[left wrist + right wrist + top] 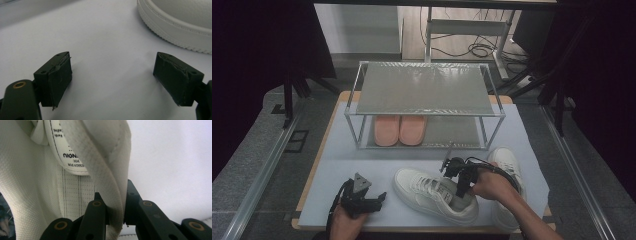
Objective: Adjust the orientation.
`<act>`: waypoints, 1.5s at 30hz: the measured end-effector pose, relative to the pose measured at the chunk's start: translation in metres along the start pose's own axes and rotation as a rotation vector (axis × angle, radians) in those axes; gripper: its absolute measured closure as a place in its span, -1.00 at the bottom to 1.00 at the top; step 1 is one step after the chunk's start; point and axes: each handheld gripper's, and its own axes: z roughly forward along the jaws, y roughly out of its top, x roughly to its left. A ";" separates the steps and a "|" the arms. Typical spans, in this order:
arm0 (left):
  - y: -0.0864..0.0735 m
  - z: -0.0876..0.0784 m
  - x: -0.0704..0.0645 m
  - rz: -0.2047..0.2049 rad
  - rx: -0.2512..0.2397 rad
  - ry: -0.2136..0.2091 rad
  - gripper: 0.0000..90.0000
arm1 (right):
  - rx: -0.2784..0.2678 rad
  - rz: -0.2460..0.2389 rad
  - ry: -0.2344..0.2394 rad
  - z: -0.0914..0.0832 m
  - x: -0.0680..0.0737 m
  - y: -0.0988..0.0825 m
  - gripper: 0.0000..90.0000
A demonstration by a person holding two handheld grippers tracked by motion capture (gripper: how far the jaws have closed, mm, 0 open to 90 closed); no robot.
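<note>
step: shelve sneaker (434, 192) | right hand-held gripper (460, 186) clamped on its collar, left (377, 199) wide open, empty | we lift level, toe toward rack (427, 105) at upper centre

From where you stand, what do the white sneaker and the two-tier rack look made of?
White low-top sneaker: probably smooth leather or imitation, matte, with stitched seams, a ridged rubbery sole and woven mesh lining. Two-tier rack: silvery metal frame, shelves seemingly fine mesh or textured sheet, faintly shiny.

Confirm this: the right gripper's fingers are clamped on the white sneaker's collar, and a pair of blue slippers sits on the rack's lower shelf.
Wrong colour: the slippers are pink, as the high view shows. The rest stands: right gripper, white sneaker, rack.
</note>
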 end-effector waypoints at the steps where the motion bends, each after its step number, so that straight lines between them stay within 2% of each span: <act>1: 0.000 0.000 0.000 0.000 0.000 0.000 -0.66 | 0.004 -0.001 0.004 -0.001 -0.001 0.000 0.84; 6: 0.000 0.000 0.000 0.003 0.000 0.000 -0.66 | -0.002 0.008 -0.005 -0.009 -0.003 -0.003 0.84; 20: 0.000 0.000 0.000 0.003 0.000 0.000 -0.66 | -0.052 0.026 0.013 -0.046 -0.004 -0.002 0.84; 45: 0.000 0.000 0.001 0.003 0.004 -0.004 -0.66 | -0.156 0.064 0.013 -0.126 0.002 0.016 0.85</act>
